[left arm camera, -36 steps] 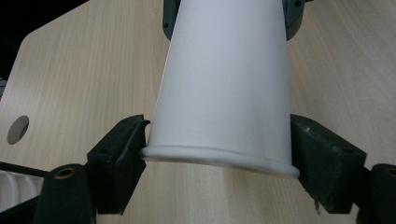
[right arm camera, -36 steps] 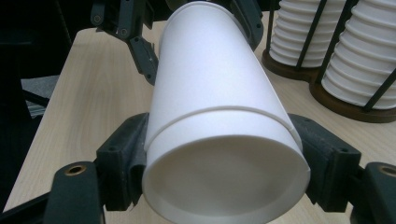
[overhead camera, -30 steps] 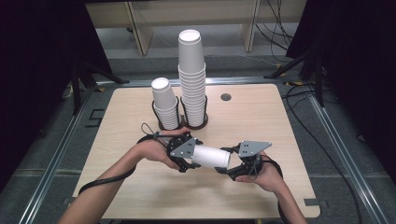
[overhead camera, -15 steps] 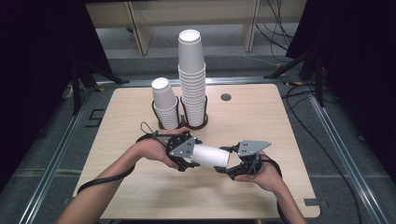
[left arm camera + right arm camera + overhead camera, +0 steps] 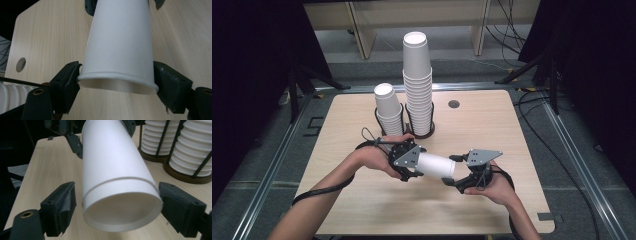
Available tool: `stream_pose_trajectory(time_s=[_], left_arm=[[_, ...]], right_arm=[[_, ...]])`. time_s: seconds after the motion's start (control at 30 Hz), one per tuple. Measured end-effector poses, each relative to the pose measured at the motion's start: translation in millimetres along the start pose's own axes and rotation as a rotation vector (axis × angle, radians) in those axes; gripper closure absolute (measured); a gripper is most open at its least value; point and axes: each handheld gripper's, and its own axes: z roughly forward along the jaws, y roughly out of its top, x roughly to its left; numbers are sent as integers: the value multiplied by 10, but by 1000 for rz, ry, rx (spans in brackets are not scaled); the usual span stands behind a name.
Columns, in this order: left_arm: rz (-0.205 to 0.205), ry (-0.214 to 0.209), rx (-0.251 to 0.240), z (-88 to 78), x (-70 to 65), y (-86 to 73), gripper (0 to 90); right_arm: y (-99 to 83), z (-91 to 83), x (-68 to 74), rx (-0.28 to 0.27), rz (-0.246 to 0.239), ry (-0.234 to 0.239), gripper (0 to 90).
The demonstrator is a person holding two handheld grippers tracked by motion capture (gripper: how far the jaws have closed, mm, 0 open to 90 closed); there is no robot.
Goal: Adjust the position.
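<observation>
High view shows your two hands meeting over a pale wooden table [image 5: 362, 210], with a white paper cup [image 5: 436, 165] lying level between the two tools. Your left gripper [image 5: 414, 166] is clamped on the cup near its rolled rim; in the left gripper view both black pads press the cup [image 5: 120, 50] just above the rim, one on each side. Your right gripper [image 5: 451, 170] sits at the cup's other end with its jaws having just been opening; in the right gripper view the cup [image 5: 115, 180] lies between the jaws, with a clear gap to one pad and the other pad close beside it, so it is released. Beyond your left gripper stand a short cup stack [image 5: 389, 107] and a tall cup stack [image 5: 418, 85] in black wire holders, side by side.
</observation>
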Motion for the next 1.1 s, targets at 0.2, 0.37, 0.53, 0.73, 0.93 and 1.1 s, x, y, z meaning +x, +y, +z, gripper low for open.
stream_pose_trajectory(time_s=[0.2, 0.37, 0.53, 0.73, 0.93, 1.1], left_arm=[[36, -4, 89, -78, 36, 34, 255], [132, 0, 263, -176, 129, 124, 256], [220, -25, 412, -253, 188, 265, 255], [279, -62, 586, -243, 229, 380, 255], [319, -79, 727, -154, 282, 465, 255], [331, -119, 806, -87, 307, 526, 255]], right_arm=[[18, -38, 8, 10, 10, -15, 151], [35, -68, 30, 29, 1, -47, 154], [64, -62, 47, 48, -3, -67, 166], [131, 20, 80, 74, -5, -96, 183], [223, 165, 124, 100, -13, -143, 210], [300, 299, 142, 115, -34, -162, 219]])
